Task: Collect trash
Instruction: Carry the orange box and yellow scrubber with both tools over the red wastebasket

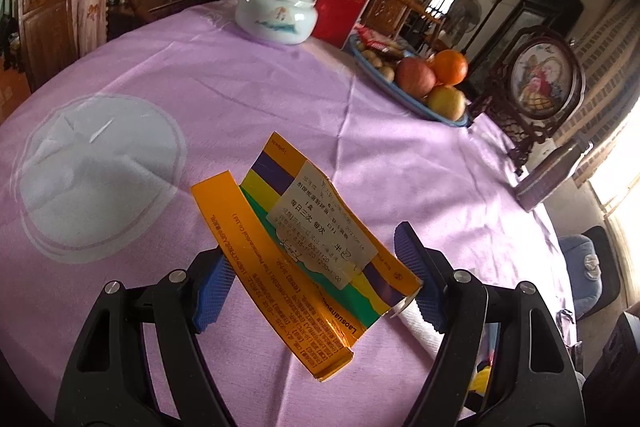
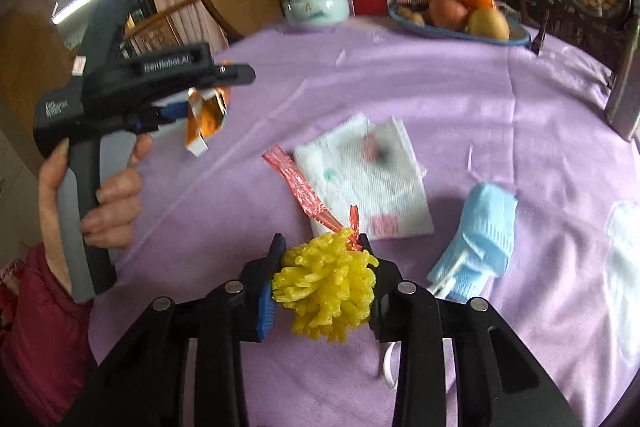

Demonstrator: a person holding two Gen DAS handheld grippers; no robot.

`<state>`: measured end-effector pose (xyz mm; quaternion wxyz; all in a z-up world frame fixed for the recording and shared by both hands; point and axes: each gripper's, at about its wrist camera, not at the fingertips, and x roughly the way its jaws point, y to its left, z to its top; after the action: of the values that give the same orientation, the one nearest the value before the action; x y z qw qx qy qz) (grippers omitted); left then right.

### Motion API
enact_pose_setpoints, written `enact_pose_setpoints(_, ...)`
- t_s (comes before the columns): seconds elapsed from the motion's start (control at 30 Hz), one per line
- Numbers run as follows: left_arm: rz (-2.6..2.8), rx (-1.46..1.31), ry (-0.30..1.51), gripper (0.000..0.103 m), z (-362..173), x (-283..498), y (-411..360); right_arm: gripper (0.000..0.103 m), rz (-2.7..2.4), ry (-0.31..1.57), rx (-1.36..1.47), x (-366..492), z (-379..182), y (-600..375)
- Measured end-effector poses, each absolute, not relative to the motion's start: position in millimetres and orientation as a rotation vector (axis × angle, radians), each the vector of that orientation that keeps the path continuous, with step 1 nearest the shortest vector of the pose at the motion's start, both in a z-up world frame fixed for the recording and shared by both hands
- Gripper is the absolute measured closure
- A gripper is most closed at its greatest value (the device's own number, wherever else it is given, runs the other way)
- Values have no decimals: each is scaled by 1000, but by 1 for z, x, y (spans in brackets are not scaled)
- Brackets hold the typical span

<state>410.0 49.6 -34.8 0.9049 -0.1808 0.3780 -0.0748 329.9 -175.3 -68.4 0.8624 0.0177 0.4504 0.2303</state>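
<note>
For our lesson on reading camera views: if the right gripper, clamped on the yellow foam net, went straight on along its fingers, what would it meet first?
Probably the red foil wrapper just past the right gripper and its yellow foam net, then the white napkin; depth is uncertain.

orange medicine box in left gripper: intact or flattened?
Flattened. In the left wrist view the orange medicine box lies collapsed between the left gripper's pads, panels folded flat, one end flap hanging open.

A white round ceramic lidded jar (image 1: 276,13) and a blue oval dish of fruit (image 1: 416,99) are seen near the far edge of the lilac-clothed worktop (image 1: 248,95).
</note>
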Motion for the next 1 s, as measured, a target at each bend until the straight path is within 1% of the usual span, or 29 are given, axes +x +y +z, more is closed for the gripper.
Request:
enact_pose_setpoints(0.13,-176,-357,746,28,-29,402,46,66,467,961,54,336,-72,-179)
enact_pose_setpoints(0.23,-179,-335,728,28,-27,393,42,66,464,1036,118,349,-85,-186)
enact_pose_setpoints(0.37,-202,-348,718,28,-21,371,44,66,483,1030,155,352,-84,-190)
enact_pose_setpoints(0.53,-217,-380,711,28,-3,334,59,66,608,1021,284,347,-75,-194)
enact_pose_setpoints(0.7,-172,-344,675,28,19,280,85,66,724,954,479,337,-60,-210)
enact_pose_setpoints(0.87,-113,-339,651,28,31,219,128,66,738,879,527,315,-46,-215)
enact_pose_setpoints(1.0,-36,-366,650,28,24,165,173,66,774,865,529,297,-38,-198)
